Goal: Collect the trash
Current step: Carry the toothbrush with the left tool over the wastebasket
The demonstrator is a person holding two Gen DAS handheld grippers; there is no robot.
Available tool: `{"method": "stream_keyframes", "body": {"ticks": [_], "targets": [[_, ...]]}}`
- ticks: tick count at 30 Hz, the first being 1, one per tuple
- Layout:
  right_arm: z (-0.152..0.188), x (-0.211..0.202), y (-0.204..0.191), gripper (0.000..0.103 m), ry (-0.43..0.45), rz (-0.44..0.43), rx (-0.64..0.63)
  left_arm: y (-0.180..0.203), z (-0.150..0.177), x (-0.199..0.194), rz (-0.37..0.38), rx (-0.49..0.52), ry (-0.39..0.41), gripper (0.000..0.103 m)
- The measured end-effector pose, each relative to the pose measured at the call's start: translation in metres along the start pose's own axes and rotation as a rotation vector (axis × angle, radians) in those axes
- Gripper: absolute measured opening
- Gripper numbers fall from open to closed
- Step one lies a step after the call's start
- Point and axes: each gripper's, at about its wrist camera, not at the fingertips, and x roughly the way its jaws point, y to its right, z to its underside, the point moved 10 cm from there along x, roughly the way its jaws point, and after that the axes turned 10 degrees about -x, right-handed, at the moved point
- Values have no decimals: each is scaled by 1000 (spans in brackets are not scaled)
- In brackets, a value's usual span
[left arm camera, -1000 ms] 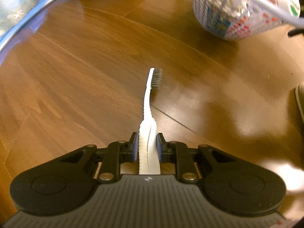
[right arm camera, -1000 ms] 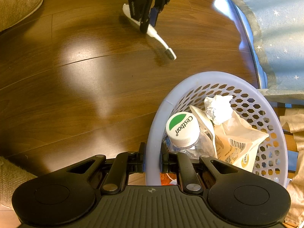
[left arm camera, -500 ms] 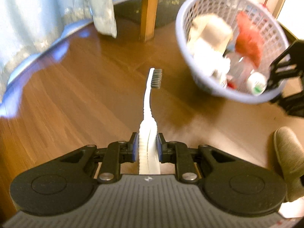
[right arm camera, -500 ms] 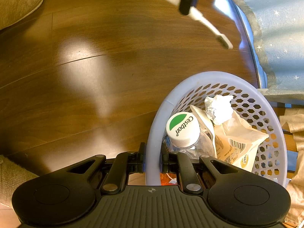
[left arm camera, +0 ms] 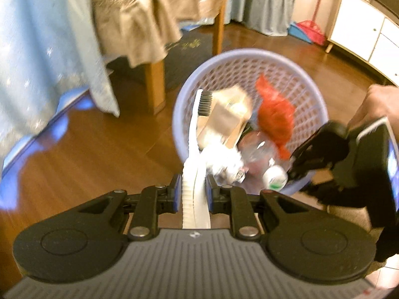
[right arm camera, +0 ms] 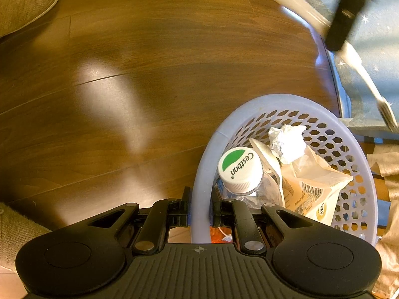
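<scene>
Trash already fills your basket [right arm camera: 207, 164], pinched at the rim by your right gripper [right arm camera: 198, 211]; your left gripper [left arm camera: 192, 191], clamped on the toothbrush [left arm camera: 193, 149], has yet to drop it in.

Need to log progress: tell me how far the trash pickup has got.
Done: the basket holds a bottle, crumpled paper, a wrapper. In hand: the left tongs grip a toothbrush above it; the right tongs clamp its rim. Left: dropping the toothbrush in.
</scene>
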Motion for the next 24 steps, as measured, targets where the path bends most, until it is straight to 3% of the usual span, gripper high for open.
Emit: {"method": "stream_keyframes", "body": {"ticks": [8,24], "targets": [[1,0,1,9,0,0,0,28,-30,9,40,51,28,16],[4,0,2,9,1,-1,5,46,-34,35,77,70,-10,16]]}}
